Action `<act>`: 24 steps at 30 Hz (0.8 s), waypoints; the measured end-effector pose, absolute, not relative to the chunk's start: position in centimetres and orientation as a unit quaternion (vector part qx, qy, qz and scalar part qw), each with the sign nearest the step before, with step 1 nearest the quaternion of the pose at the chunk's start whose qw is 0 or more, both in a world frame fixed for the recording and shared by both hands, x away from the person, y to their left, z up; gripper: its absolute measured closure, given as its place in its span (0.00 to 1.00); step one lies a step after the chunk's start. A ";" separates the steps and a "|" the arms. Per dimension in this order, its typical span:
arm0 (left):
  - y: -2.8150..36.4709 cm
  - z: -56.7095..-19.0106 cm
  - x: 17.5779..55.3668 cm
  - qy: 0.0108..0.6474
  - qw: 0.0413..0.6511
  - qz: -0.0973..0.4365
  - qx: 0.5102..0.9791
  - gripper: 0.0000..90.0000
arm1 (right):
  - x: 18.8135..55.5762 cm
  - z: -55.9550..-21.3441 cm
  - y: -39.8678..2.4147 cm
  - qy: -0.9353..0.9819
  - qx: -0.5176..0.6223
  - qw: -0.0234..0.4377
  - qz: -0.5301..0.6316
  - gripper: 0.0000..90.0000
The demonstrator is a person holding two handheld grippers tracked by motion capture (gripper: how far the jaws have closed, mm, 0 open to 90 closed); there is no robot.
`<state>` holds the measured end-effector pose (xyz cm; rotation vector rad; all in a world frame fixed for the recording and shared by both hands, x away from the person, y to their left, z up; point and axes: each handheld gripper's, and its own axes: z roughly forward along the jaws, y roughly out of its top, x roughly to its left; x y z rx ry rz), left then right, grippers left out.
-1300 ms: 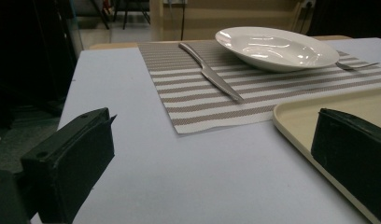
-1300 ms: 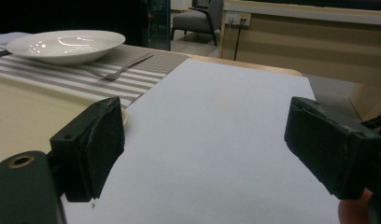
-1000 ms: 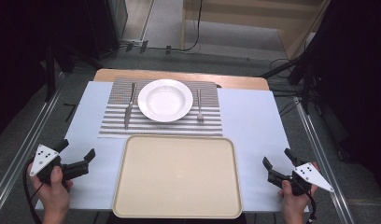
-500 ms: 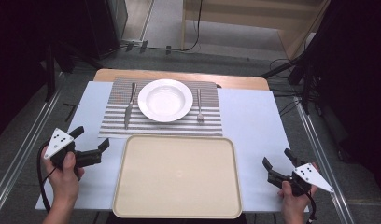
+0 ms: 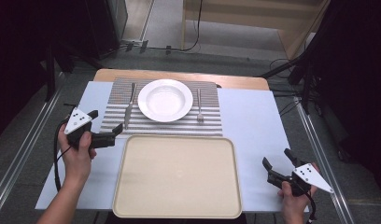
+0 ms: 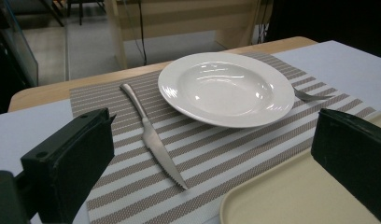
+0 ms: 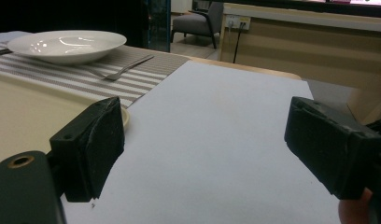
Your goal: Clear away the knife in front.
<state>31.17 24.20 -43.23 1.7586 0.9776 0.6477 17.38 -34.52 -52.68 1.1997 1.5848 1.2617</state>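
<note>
A white deep plate (image 5: 165, 99) sits in the middle of a striped placemat (image 5: 179, 125), with a knife (image 5: 129, 105) to its left and a fork (image 5: 199, 106) to its right. My left gripper (image 5: 105, 121) is open and empty. It hovers at the placemat's near left corner, aimed past the knife (image 6: 153, 140) toward the plate (image 6: 226, 88). A beige tray (image 5: 177, 175) lies empty in front of the placemat. My right gripper (image 5: 277, 157) is open and empty, low over the white table cover to the right of the tray.
The white cover (image 5: 254, 116) spans the wooden table (image 5: 179, 77), which has metal rails along both sides. In the right gripper view, the tray's edge (image 7: 125, 116) lies beside the left jaw, with the fork (image 7: 125, 67) and plate (image 7: 67, 44) beyond.
My left gripper has moved forward and to the right, from the near left corner of the table up to the placemat's corner beside the knife. The right gripper has stayed still.
</note>
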 end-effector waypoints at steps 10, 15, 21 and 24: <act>22.6 -42.4 33.7 0.400 0.491 0.256 0.731 0.00 | 17.4 -52.7 -34.4 0.626 0.468 0.383 0.492 0.15; 22.0 -42.2 35.3 0.400 0.487 0.249 0.736 0.00 | 17.4 -52.7 -34.4 0.626 0.469 0.383 0.491 0.15; 22.0 -42.1 37.1 0.411 0.475 0.247 0.738 0.00 | 17.4 -52.7 -34.3 0.626 0.471 0.382 0.490 0.15; 22.0 -42.2 37.7 0.414 0.470 0.243 0.741 0.00 | 17.4 -52.7 -34.3 0.627 0.470 0.383 0.489 0.15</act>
